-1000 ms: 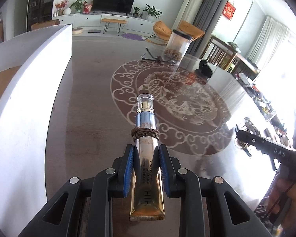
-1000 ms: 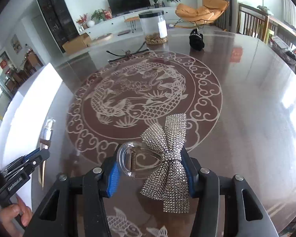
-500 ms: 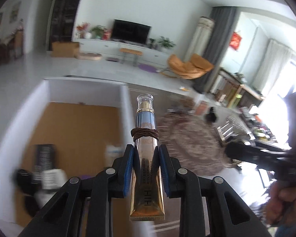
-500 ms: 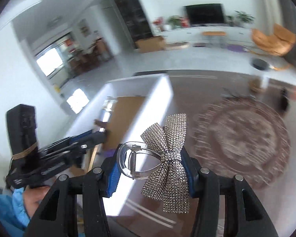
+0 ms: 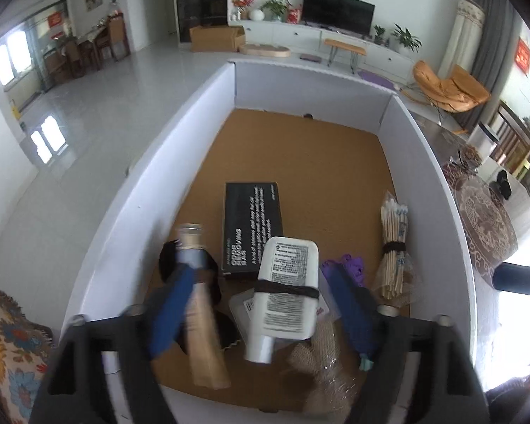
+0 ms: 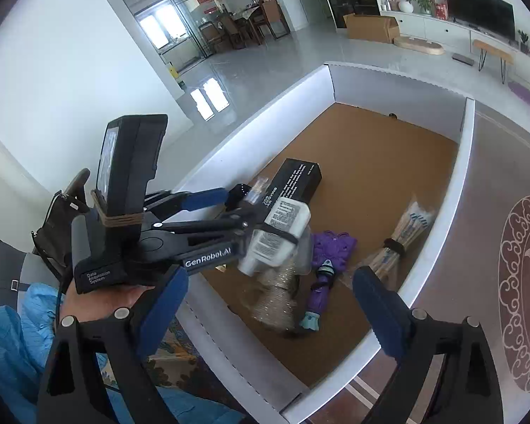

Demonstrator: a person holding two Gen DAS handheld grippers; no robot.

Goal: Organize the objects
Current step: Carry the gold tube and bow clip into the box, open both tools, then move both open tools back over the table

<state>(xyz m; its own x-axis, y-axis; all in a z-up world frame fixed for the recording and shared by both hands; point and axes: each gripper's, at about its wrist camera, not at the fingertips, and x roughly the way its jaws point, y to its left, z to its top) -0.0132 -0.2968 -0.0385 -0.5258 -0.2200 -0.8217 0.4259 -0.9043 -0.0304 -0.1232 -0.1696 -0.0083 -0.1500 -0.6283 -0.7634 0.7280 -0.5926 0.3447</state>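
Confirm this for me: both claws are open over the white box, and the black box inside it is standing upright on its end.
Not quite. The black box lies flat on the brown floor of the white box, as the left wrist view shows; it is not standing on end. The rest holds: the left claw and right claw are both open over the white box, their jaws having just been opening.

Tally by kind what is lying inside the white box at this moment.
Black carton: 1
White bottle: 1
Gold tube: 1
Glitter bow clip: 1
Swab bundle: 1
Purple frilly piece: 1
Purple toy with teal tip: 1
Dark round item: 1
Total: 8 that can be made out; the blurred pile may hide more.
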